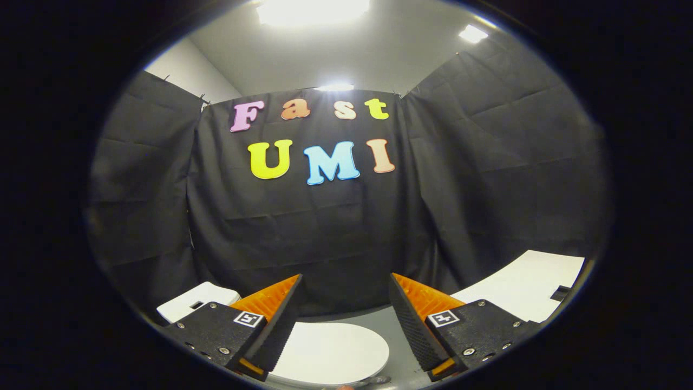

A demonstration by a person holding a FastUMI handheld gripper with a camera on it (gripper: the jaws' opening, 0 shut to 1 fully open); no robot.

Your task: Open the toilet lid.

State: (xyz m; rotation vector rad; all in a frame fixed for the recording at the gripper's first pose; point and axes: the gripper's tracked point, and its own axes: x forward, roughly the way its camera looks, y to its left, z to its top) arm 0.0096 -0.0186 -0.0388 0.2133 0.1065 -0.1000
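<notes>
Black cloth wall [346, 233] faced, beyond the fingers. White panel [520, 287] seen right, small white box [195, 303] left. Lid [330, 352] lies closed, low between the fingers. Gripper [345, 292] held wide, empty, well above, judged an approach stance.

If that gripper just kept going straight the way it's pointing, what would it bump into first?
Probably the black cloth wall. The open gripper aims above the closed toilet lid, which lies lower between its fingers; depth is hard to judge.
</notes>
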